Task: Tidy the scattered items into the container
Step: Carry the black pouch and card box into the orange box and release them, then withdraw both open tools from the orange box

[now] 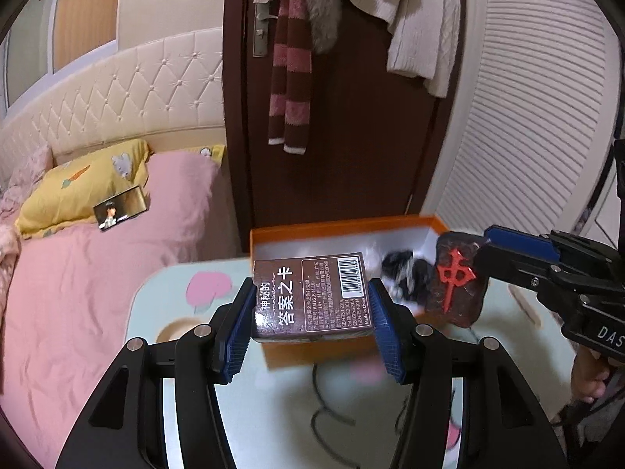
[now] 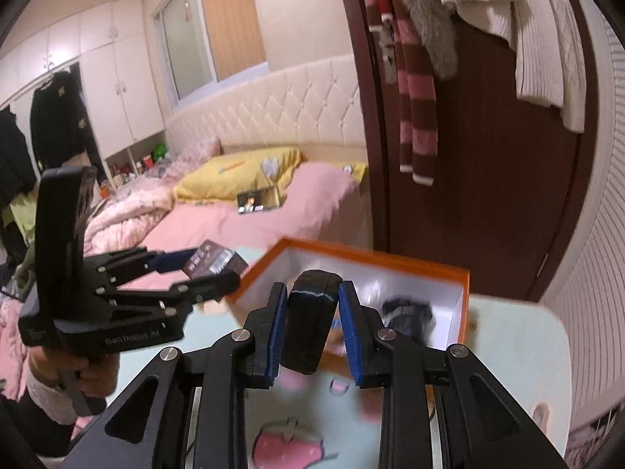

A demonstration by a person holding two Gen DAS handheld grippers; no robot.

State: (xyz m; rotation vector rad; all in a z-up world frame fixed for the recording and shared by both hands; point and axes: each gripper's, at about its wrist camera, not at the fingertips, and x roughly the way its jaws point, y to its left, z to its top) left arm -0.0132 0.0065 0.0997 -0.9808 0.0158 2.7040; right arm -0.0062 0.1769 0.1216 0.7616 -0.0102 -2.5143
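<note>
My left gripper (image 1: 312,312) is shut on a brown card box (image 1: 312,297) with a barcode, held above the near rim of the orange box (image 1: 340,228). My right gripper (image 2: 310,328) is shut on a dark mahjong-tile block (image 2: 310,324); in the left wrist view its red character face (image 1: 455,283) hangs over the box's right side. A black and white item (image 1: 406,273) lies inside the orange box (image 2: 375,260). The left gripper with the card box (image 2: 213,262) shows at the left of the right wrist view.
The orange box stands on a pale blue table (image 1: 273,410) with pink cartoon prints. A pink bed (image 1: 97,273) with a yellow pillow (image 1: 82,187) lies to the left. A brown door (image 1: 351,136) with hanging scarves and a white louvred panel (image 1: 527,136) stand behind.
</note>
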